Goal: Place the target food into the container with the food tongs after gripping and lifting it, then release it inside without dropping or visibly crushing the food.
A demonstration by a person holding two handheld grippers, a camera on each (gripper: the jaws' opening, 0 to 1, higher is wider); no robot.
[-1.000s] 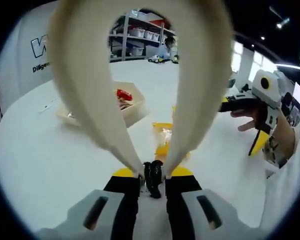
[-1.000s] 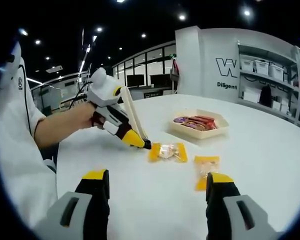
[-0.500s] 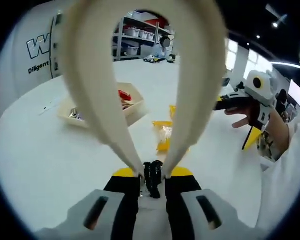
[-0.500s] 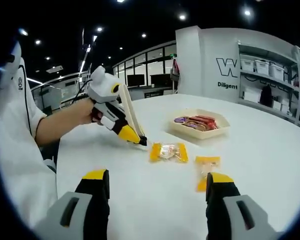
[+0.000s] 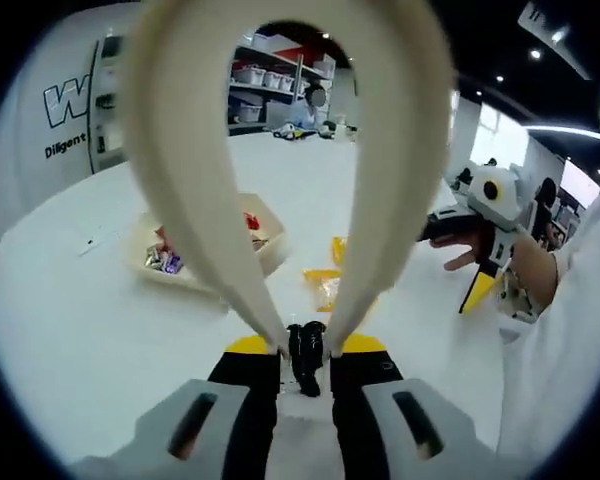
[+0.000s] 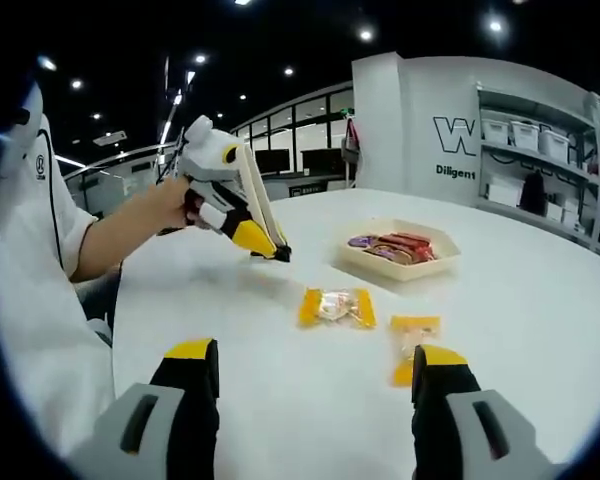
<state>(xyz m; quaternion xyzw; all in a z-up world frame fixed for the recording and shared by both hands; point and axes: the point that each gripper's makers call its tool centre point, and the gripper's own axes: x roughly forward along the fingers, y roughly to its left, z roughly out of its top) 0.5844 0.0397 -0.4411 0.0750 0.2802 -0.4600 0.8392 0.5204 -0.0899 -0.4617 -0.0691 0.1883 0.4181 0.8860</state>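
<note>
Now, since the earlier frames: left claw (image 6: 280, 252), closed on the cream food tongs (image 6: 260, 212), has risen off the bench (image 6: 540, 300) and hangs above it, at about 10 o'clock from the nearer yellow snack packet (image 6: 335, 305). In the left gripper view the tongs (image 5: 380, 200) arch up over the scene, the packet (image 5: 327, 285) lying between their arms. Second yellow packet (image 6: 413, 335): just beyond the right claw (image 6: 305, 385), open, nothing held. Container (image 6: 398, 250): at 1 o'clock, holding wrapped snacks.
</note>
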